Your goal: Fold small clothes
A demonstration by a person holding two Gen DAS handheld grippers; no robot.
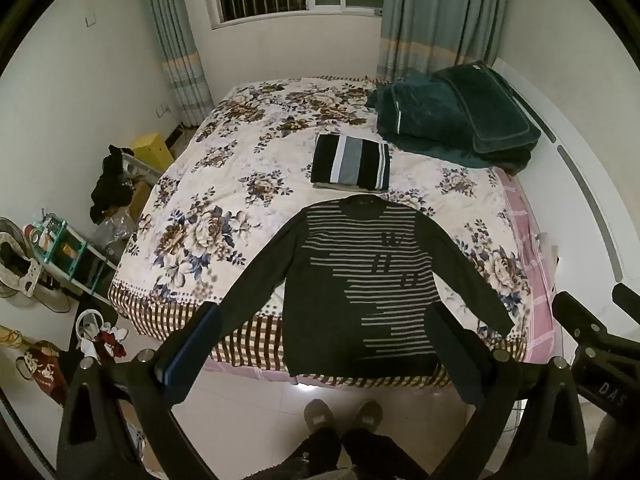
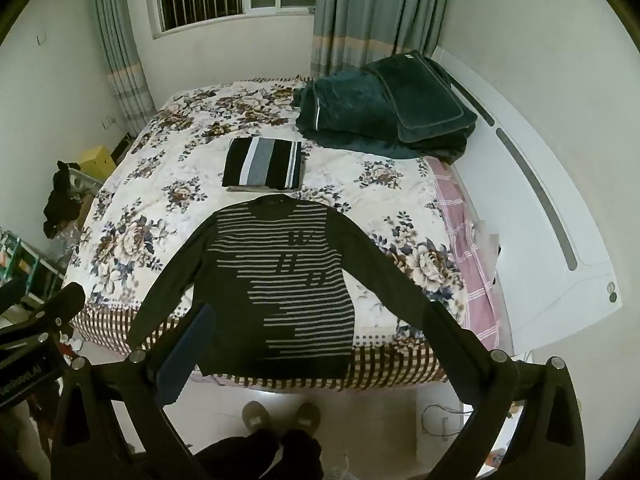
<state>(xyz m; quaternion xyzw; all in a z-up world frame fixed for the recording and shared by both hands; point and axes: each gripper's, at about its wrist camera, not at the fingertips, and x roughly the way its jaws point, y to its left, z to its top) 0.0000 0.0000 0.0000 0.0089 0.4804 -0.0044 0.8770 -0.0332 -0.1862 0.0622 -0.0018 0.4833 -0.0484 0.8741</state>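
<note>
My left claw [image 1: 324, 344] and right claw [image 2: 320, 336] gape empty above the sweater [image 1: 360, 280], its hem at the bed [image 1: 224, 184] edge.

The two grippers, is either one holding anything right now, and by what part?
Nothing is held. The left gripper and right gripper both hang open above the spread striped sweater, touching nothing.

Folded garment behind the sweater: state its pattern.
Folded garment: black, white and grey vertical stripes; right wrist view shows it best.
</note>
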